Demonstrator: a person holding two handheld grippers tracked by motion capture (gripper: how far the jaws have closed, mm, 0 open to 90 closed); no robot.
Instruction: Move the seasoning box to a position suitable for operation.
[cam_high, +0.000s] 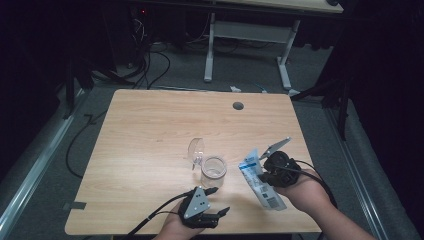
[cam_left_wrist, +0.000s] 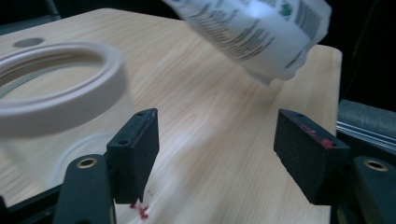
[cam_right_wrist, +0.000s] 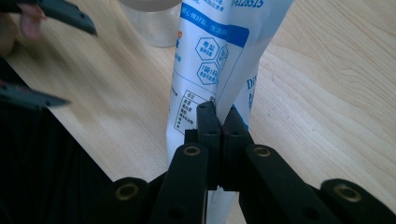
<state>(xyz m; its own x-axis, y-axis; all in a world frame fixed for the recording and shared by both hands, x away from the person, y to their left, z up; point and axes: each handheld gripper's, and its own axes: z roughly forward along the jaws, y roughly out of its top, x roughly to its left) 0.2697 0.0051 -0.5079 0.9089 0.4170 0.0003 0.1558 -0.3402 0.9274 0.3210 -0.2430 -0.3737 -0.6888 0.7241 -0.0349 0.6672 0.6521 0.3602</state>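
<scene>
The right tongs (cam_high: 261, 172) clamp the pouch (cam_high: 260, 182) just right of the jar (cam_high: 213, 171), long axis leaning jarward; the left tongs (cam_high: 220, 201), nearer the person, gape empty.

My tabletop (cam_high: 150, 125) is pale wood grain with rounded corners and a round cable hole (cam_high: 238, 106) near its far edge. Around it I see grey carpet floor (cam_high: 190, 70), with black cables (cam_high: 150, 65) trailing across it at the far left. Beyond stands a second desk (cam_high: 250, 30) on white legs. The room is dark at both sides; a small red light (cam_high: 144, 11) glows far left.
</scene>
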